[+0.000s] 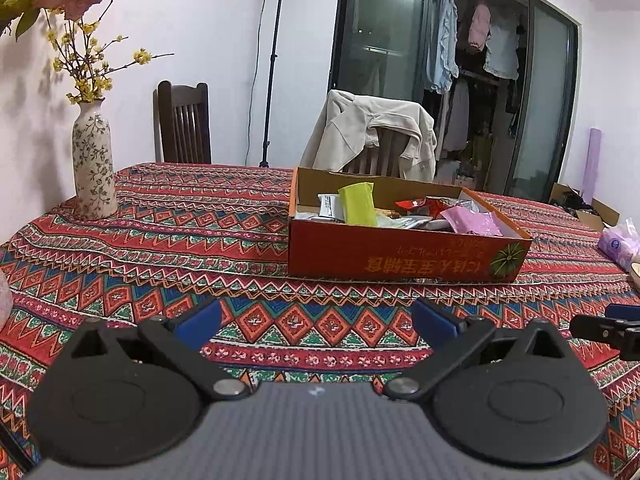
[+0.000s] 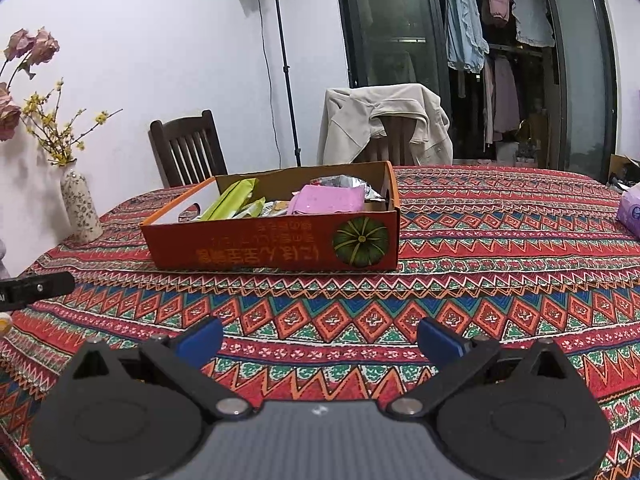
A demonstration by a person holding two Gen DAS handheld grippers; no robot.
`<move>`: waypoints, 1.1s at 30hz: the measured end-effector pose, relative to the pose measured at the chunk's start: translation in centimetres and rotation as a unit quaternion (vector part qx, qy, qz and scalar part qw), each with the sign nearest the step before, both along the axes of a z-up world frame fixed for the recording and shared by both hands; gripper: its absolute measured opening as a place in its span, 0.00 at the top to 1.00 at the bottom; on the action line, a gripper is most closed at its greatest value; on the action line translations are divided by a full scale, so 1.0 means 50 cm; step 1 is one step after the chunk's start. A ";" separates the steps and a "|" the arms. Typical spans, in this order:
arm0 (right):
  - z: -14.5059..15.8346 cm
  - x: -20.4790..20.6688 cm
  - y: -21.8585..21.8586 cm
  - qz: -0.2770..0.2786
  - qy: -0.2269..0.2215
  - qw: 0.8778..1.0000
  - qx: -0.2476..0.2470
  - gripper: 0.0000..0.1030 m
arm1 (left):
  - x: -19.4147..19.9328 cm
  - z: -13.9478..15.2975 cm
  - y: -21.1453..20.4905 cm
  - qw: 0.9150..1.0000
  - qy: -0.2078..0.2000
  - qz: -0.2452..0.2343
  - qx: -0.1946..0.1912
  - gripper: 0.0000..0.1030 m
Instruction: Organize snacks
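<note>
both grippers, left gripper [image 1: 316, 320] and right gripper [image 2: 320, 338], spread wide and empty, short of snack box [image 1: 400, 258] at 12 o'clock; apparently between picks, next a reach in.

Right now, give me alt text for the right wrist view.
The open right gripper hovers over a patterned tablecloth, holding nothing. Ahead sits an orange cardboard box of snack packets, green and pink ones showing.
</note>
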State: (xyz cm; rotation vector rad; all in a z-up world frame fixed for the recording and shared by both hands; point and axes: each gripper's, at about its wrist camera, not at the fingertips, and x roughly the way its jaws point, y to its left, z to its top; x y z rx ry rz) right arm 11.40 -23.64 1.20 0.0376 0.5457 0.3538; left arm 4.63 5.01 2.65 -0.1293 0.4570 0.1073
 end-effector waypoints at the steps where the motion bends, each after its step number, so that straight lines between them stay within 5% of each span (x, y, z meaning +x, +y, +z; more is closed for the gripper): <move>1: 0.000 -0.001 0.000 0.000 0.000 1.000 0.000 0.00 | -0.001 -0.001 0.000 1.000 0.000 0.001 0.000 0.00; 33: 0.001 -0.003 0.003 -0.001 0.000 1.000 -0.002 0.00 | -0.012 -0.007 0.005 1.000 -0.003 0.000 -0.006 0.00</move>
